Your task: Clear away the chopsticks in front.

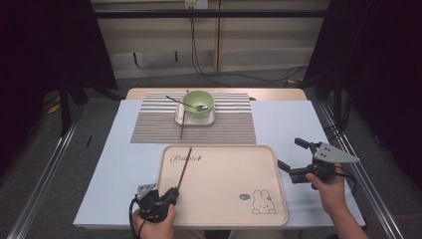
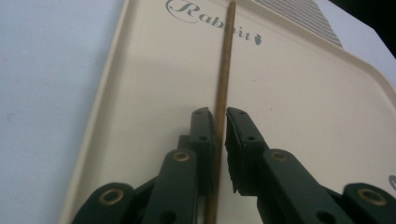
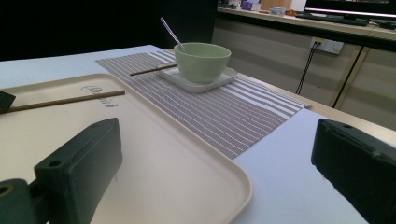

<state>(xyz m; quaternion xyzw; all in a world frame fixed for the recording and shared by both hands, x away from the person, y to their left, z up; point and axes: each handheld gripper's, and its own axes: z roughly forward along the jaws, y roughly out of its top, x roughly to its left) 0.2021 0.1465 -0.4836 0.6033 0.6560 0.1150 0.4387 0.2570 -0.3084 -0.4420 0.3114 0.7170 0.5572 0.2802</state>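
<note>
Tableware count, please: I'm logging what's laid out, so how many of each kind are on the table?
Chopsticks: 2 (one in the left gripper, one by the plate)
Bowl: 1
Spoon: 1
Plate: 1
Tray: 1
Placemat: 1
Total: 7

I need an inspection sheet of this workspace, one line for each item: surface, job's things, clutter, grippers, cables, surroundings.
Surface: pale blue table with a striped placemat at its far side.
Job's things: one brown chopstick over the beige tray, held at its near end; a second chopstick leans on the white dish under the green bowl, where a metal spoon rests.
Clutter: nothing seen.
Grippers: left gripper shut on the chopstick; right gripper open, over the table right of the tray.
Cables: black cable from the left gripper; black wall cables run down to the floor.
Surroundings: grey floor, metal rails, dark curtains.
</note>
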